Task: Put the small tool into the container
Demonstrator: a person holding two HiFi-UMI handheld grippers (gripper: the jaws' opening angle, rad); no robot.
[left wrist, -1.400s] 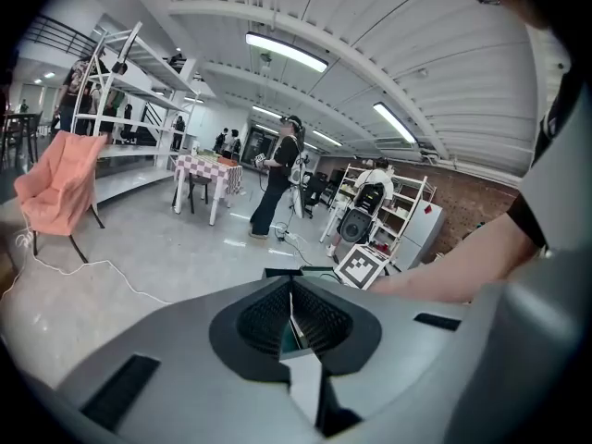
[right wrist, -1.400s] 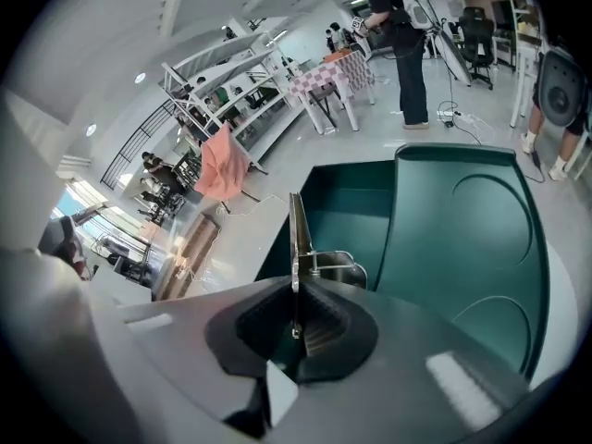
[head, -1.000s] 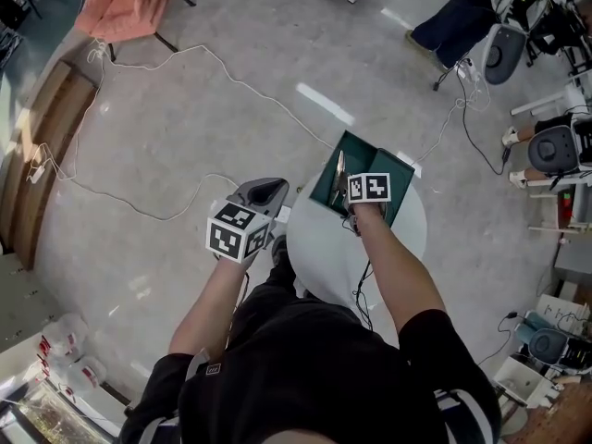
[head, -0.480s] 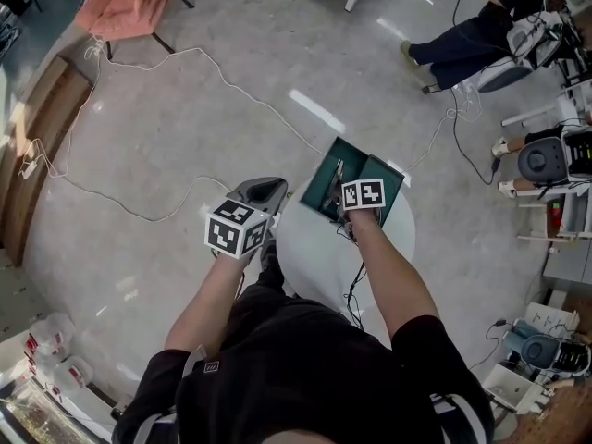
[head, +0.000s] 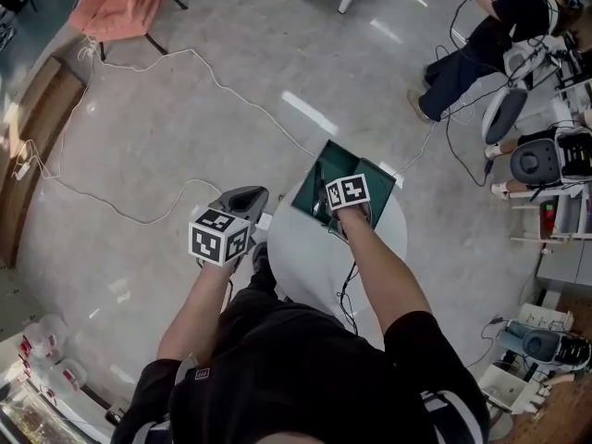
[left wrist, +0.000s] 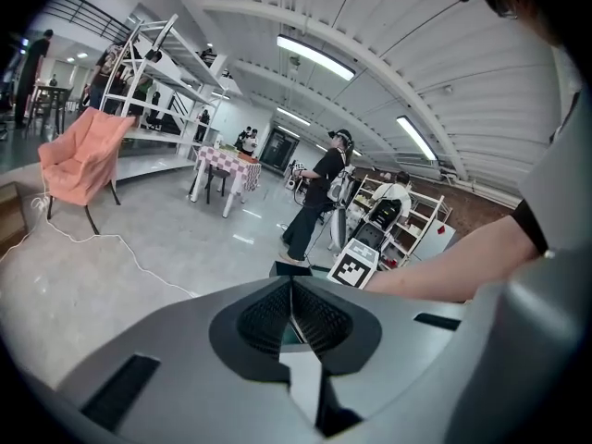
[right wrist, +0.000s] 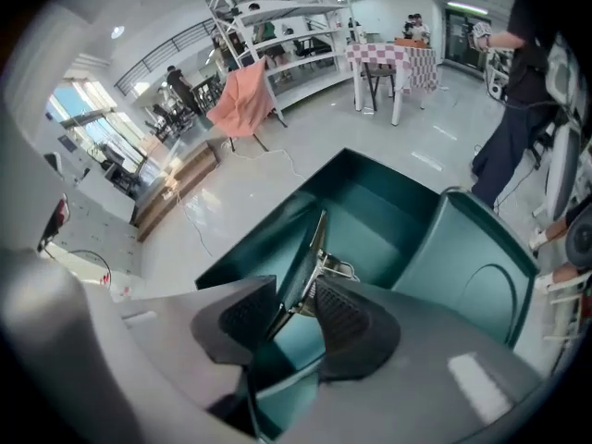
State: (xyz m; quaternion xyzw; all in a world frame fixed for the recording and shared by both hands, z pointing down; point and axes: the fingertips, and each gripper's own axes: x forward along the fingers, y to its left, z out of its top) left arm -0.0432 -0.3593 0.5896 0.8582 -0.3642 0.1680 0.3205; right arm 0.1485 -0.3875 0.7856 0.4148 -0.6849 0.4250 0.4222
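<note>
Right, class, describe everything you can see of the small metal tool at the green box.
The small tool is slim and metal, dark with bright edges, with a wire spring loop on one side, like pliers. It stands tilted in the open teal container, between the jaws of the right gripper, which have just been opening and stand apart. Whether a jaw touches it, or what its lower end rests on, cannot be told.

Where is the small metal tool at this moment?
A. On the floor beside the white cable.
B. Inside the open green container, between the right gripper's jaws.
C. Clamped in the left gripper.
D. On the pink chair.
B: the right gripper view shows the small metal tool leaning inside the green container, between the jaws of the right gripper, which have just been opening and stand apart.
</note>
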